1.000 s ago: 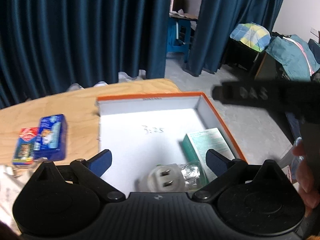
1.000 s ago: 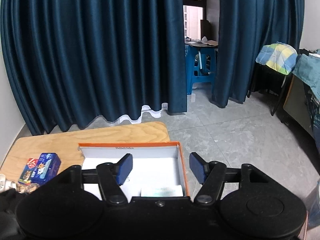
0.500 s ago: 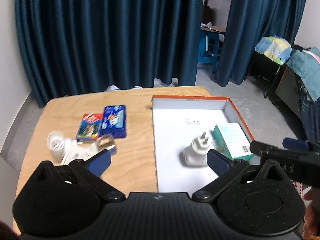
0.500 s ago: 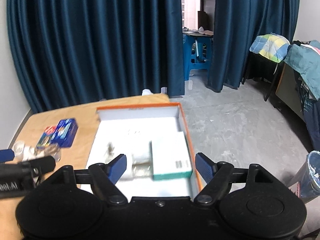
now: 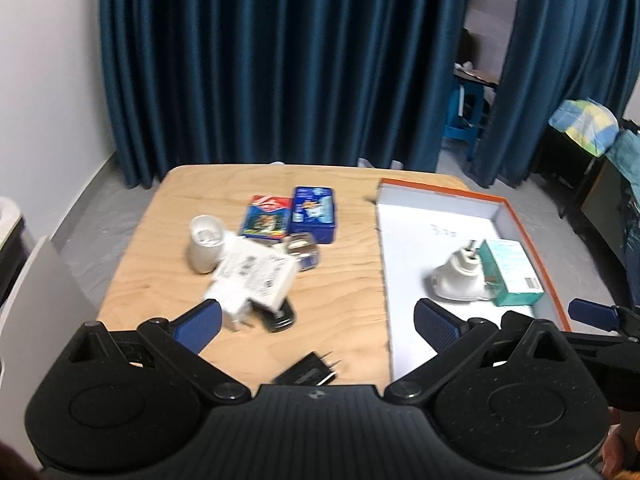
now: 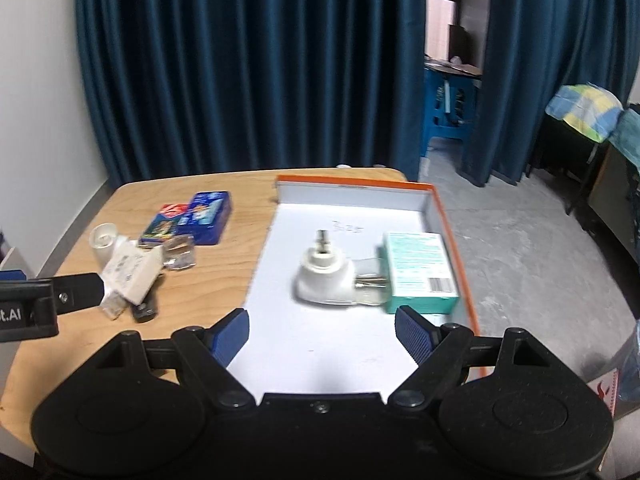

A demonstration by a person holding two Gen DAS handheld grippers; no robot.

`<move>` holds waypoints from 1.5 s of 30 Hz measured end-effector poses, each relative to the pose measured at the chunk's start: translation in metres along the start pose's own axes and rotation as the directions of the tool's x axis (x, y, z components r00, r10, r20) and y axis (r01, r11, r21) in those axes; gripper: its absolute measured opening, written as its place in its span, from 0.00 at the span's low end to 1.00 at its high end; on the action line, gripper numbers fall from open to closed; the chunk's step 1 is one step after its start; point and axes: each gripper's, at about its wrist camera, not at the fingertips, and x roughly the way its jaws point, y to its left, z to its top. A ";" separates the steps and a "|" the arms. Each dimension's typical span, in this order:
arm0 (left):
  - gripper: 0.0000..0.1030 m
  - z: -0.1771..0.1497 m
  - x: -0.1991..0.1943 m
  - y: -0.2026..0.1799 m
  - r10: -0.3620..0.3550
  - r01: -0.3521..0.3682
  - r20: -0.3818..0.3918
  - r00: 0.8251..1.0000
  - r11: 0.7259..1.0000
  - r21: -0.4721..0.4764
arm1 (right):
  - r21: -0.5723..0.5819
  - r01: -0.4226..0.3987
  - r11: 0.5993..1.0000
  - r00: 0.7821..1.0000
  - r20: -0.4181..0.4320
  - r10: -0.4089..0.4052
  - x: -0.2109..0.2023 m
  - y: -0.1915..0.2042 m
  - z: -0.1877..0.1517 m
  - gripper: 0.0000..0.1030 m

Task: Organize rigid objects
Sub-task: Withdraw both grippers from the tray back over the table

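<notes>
between picks: left tool (image 5: 316,322) and right tool (image 6: 322,330) both wide open, nothing held, hovering above the desk (image 5: 168,280). already in the box (image 6: 448,216): white plug (image 6: 324,278) beside green carton (image 6: 420,270). loose on the desk: cup (image 5: 205,248), white pack (image 5: 256,278), two tins (image 5: 292,216), black charger (image 5: 306,374) (nearest the left tool). next, likely: lower the left tool over one loose item, close, carry to the box.
</notes>
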 end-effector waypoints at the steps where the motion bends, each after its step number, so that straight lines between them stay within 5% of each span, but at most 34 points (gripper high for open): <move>1: 1.00 -0.001 -0.001 0.004 0.005 -0.005 0.001 1.000 1.000 -0.009 | -0.008 -0.007 1.000 1.000 0.000 0.007 0.000 0.005 0.000 0.92; 19: 1.00 -0.013 -0.010 0.047 0.043 -0.044 -0.008 0.999 0.996 -0.079 | -0.087 -0.065 0.994 0.998 -0.016 0.063 0.002 0.047 -0.002 0.92; 45: 1.00 -0.026 0.027 0.095 0.074 -0.085 -0.081 0.994 0.986 -0.145 | -0.124 -0.092 0.988 0.994 -0.073 0.083 0.029 0.063 -0.011 0.92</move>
